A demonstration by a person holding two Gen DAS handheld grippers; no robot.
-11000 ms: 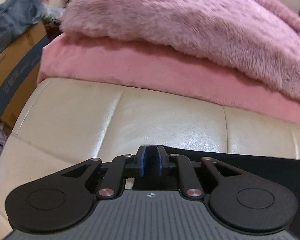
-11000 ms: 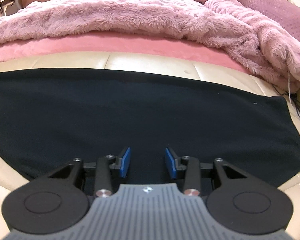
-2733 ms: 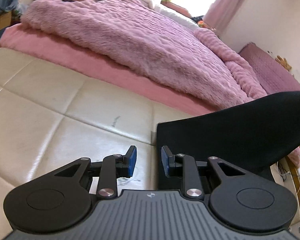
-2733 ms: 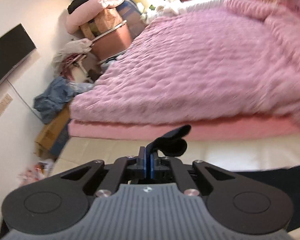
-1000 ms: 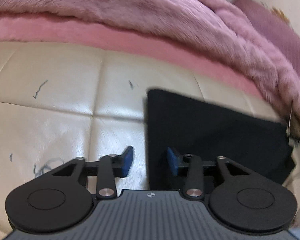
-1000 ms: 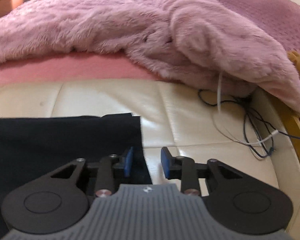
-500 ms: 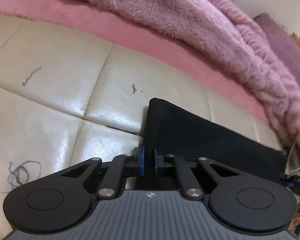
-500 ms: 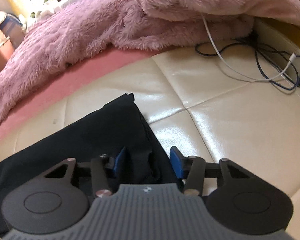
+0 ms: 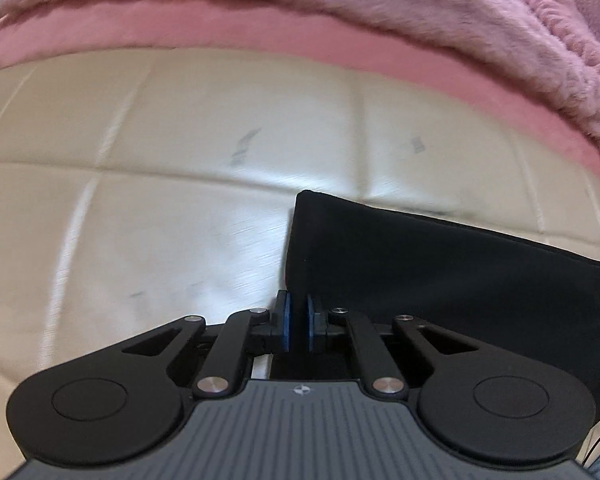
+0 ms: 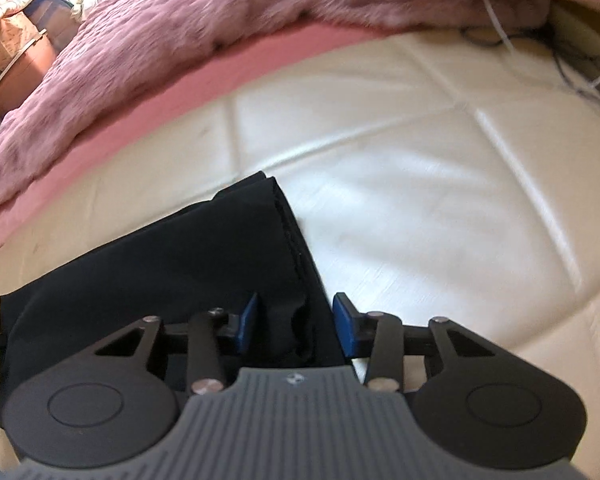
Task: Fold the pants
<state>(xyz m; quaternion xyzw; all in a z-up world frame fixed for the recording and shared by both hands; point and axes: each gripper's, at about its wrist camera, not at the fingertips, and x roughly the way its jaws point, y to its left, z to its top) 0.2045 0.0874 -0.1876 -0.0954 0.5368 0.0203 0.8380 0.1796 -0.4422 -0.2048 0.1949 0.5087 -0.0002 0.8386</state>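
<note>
Nearest me, my left gripper (image 9: 296, 322) has its blue pads drawn in narrow on the near left corner of the folded black cloth pants (image 9: 440, 264), pinching that edge. My right gripper (image 10: 294, 320) stands wide, its pads straddling the bunched hem at the pants' near right corner without closing on it. The pants lie flat as a compact dark rectangle on the cream quilted leather bench (image 9: 172, 184). I judge the fabric thin, light and limp: it will sag and slip layer over layer, so I should take both corners through all the layers, close to the edge. Beyond lie the pink mattress edge (image 9: 228, 28) and the shaggy mauve blanket (image 10: 188, 20).
</note>
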